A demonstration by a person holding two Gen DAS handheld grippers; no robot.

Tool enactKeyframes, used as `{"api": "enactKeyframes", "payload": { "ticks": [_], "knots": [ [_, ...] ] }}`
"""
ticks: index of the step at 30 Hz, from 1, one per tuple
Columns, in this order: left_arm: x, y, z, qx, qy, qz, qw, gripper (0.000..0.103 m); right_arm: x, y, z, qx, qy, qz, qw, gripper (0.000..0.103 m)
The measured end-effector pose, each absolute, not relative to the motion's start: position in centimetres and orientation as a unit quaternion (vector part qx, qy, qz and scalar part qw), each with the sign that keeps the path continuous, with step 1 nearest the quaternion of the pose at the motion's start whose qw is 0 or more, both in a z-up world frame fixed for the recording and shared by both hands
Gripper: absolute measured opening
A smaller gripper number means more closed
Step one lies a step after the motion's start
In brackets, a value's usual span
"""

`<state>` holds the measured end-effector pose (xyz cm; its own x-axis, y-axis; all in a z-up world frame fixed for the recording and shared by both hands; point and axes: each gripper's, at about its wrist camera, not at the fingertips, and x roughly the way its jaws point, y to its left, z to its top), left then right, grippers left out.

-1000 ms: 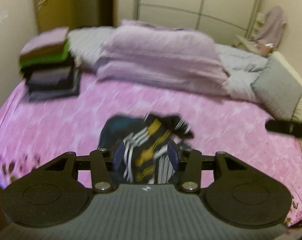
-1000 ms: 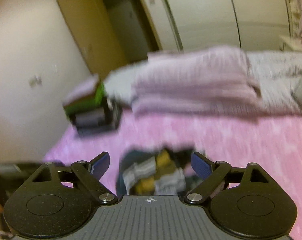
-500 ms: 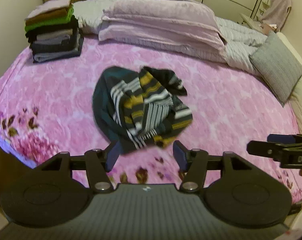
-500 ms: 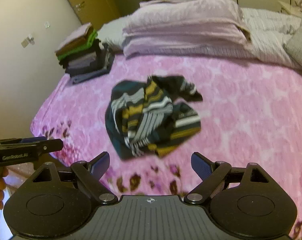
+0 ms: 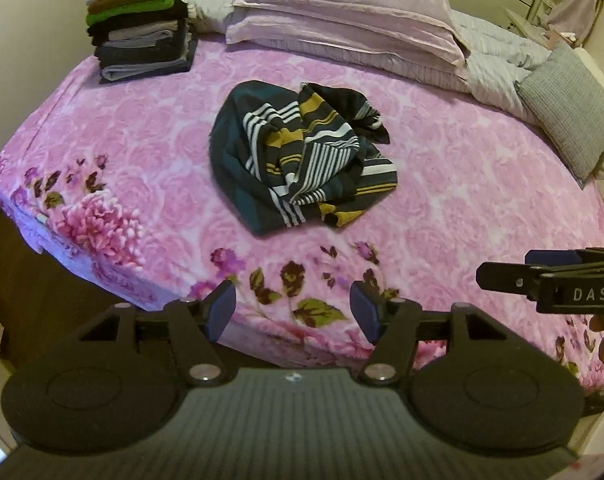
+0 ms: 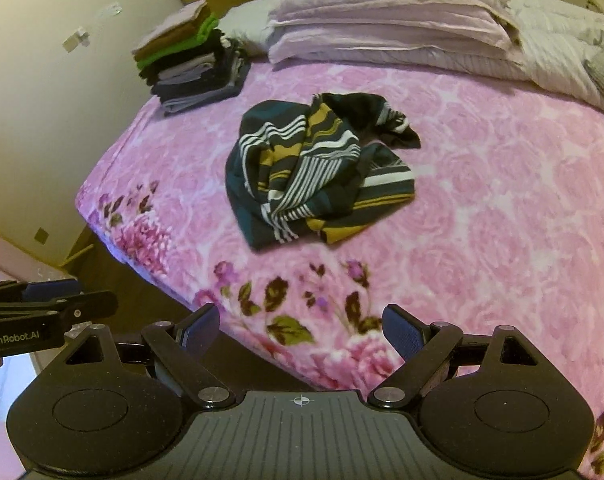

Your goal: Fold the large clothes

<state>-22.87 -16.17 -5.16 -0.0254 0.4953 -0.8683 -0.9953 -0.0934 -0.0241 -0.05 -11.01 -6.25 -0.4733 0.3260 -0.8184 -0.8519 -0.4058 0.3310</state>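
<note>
With the crumpled dark-teal garment with white and mustard stripes [image 5: 302,160] lying heaped mid-bed on the pink floral blanket [image 5: 482,184], the left gripper [image 5: 293,309] and right gripper [image 6: 300,330] are hovering agape and empty, best seeking separate outer edges to spread it flat.

Both wrist cameras look from beyond the foot edge of the bed [image 5: 113,148], well back and slightly downward toward its head, the left view from the left, the right view from the right, sharing the crumpled striped garment [image 5: 302,156] mid-bed.
</note>
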Motion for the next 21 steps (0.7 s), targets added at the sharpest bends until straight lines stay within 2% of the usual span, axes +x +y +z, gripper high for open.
{"api": "enactKeyframes", "payload": {
  "ticks": [11,21],
  "knots": [
    [-24.2,-15.6,-4.1,-0.367,0.318,0.644,0.592,0.060,-1.6,-10.0,-5.7,-0.342,0.369,0.773,0.386,0.086],
    [-29.2,-9.2,-5.9,-0.372,0.332,0.615,0.610,0.060,-5.3,-5.7,-7.3,-0.341,0.394,0.735,0.433,0.086]
  ]
}}
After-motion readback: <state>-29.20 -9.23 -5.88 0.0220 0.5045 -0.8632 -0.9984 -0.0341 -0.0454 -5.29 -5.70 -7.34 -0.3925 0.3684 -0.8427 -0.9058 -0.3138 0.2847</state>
